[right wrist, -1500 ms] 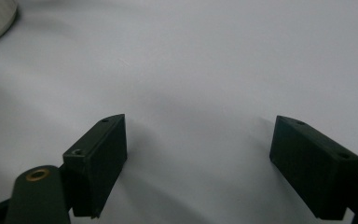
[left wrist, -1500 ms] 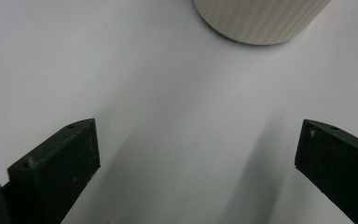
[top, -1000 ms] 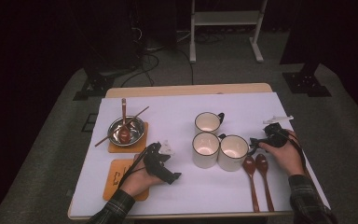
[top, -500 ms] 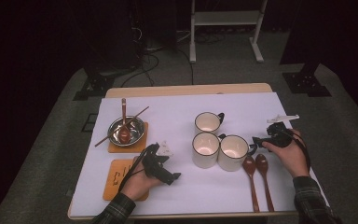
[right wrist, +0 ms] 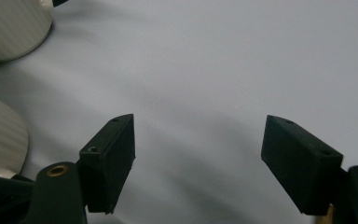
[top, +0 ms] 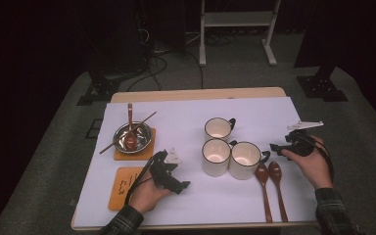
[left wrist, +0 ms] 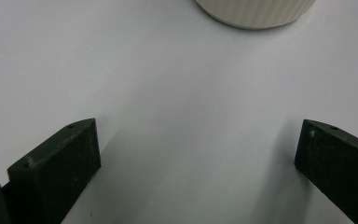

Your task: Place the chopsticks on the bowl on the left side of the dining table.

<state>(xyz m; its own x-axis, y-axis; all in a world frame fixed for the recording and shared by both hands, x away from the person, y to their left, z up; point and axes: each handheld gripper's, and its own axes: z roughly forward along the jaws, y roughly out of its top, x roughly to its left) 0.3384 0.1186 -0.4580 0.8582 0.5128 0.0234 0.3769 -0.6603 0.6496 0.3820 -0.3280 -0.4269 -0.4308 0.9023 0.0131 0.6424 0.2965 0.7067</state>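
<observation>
Both tongs stand wide open and hold nothing: the right gripper (top: 278, 147) hovers just beside the handle of the nearest mug (top: 245, 159), while the left gripper (top: 177, 182) rests low over the white table cover (top: 186, 122), near the middle mug (top: 215, 156). The 3 mugs crowd together, 2 of them touching. A careless reach for that handle could shove 1 mug into its neighbour, or sweep the 2 wooden spoons (top: 269, 188) lying just beside it.
</observation>
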